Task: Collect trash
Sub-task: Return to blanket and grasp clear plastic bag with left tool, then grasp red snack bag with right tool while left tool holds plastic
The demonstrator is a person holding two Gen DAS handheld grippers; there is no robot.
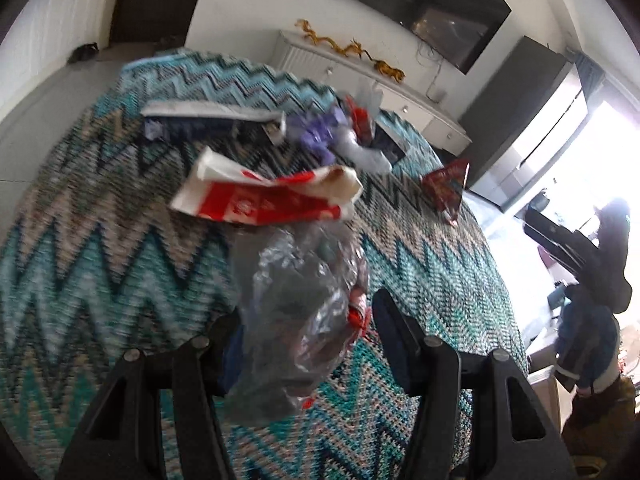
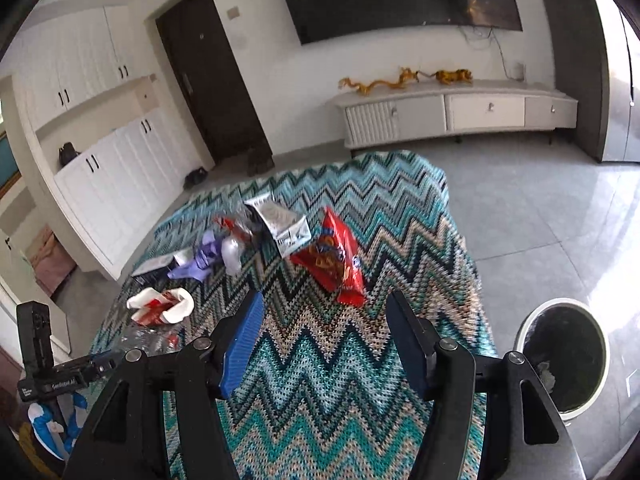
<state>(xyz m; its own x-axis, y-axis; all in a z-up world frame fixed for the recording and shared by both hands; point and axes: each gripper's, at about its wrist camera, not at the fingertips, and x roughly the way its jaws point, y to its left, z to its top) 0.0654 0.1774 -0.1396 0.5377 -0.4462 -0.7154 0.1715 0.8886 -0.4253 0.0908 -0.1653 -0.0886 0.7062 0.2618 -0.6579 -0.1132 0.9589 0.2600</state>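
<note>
Your left tongs (image 1: 308,320) stand half open around a crinkled clear plastic bag (image 1: 300,304); whether the pads press it, you cannot tell. At 12 o'clock lies a red-white paper wrapper (image 1: 264,196) on the zigzag knitted counter (image 1: 100,264). Your right tongs (image 2: 326,320) are open and empty, tilted down toward a glossy red chip bag (image 2: 334,260). At 3 o'clock stands a round white bin (image 2: 566,356) with some scrap inside.

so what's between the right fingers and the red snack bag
Only bare zigzag cloth lies between the open right gripper and the red snack bag, as the right wrist view shows.
</note>
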